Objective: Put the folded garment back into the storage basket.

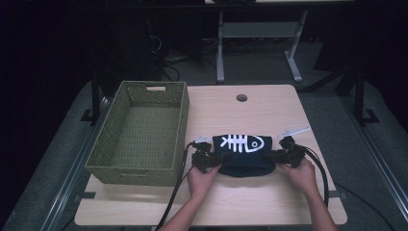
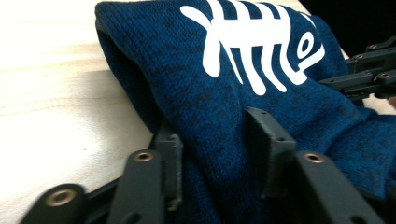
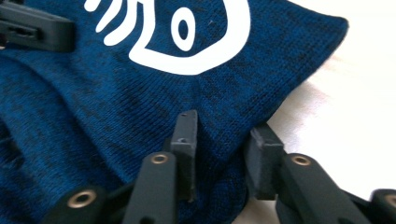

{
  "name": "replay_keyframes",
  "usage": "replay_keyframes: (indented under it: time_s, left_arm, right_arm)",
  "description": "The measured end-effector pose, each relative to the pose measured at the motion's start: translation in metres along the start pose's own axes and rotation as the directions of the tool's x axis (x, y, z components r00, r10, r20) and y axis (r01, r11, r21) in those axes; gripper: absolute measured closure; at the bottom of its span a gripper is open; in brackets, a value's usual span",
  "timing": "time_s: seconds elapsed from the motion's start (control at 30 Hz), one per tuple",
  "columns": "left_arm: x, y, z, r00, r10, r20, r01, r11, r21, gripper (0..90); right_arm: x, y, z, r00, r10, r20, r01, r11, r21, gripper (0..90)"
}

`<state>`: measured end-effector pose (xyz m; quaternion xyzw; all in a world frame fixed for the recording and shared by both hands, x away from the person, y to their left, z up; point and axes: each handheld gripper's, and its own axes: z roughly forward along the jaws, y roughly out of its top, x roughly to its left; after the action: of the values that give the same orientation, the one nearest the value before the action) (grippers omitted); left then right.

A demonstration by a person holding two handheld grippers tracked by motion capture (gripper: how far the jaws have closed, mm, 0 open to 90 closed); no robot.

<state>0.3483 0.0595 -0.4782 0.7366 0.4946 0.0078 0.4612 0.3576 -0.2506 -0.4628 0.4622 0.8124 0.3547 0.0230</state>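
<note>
Blue knit garment [image 1: 244,153] with white fish-skeleton print, folded on the bench [image 1: 269,108] beside the green wicker basket [image 1: 144,130]; left gripper [image 2: 219,140] and right gripper [image 3: 224,140] fingers clamped on its opposite ends; likely soft, light, droopy, best pinched at doubled edges.

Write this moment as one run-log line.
left hand-held gripper: shut on blue cloth | right hand-held gripper: shut on blue cloth | basket: empty

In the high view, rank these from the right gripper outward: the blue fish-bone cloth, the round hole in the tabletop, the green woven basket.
From the right gripper:
1. Blue fish-bone cloth, pinched in its jaws, just to its left.
2. Round hole, farther up the table, toward the far edge.
3. Green woven basket, across the table on the left side.
</note>
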Motion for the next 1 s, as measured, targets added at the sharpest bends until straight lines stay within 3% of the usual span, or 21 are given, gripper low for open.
replay_keyframes:
  time_s: [0.1, 0.23, 0.5, 1.0]
  left_arm:
    - [0.001, 0.001, -0.002, 0.9993, -0.024, 0.029, 0.024, 0.9997, 0.002, 66.9]
    - [-0.002, 0.001, -0.005, 0.9990, -0.005, 0.044, 0.004, 1.0000, 0.006, 70.1]
    - [-0.011, 0.002, -0.007, 0.9964, 0.010, 0.084, -0.010, 0.9999, -0.003, 71.0]
    - [-0.028, 0.023, -0.027, 0.9904, 0.070, 0.120, -0.067, 0.9973, -0.028, 70.8]
  right_arm:
    - [-0.001, -0.001, -0.003, 0.9994, 0.016, -0.030, -0.016, 1.000, -0.003, 72.9]
    - [-0.003, -0.005, -0.010, 0.9979, 0.024, -0.060, -0.025, 0.999, -0.023, 73.3]
    - [-0.001, -0.012, -0.027, 0.9972, 0.032, -0.067, -0.036, 0.998, -0.058, 73.3]
    - [0.009, -0.011, -0.061, 0.9969, 0.019, -0.076, -0.029, 0.991, -0.134, 73.3]
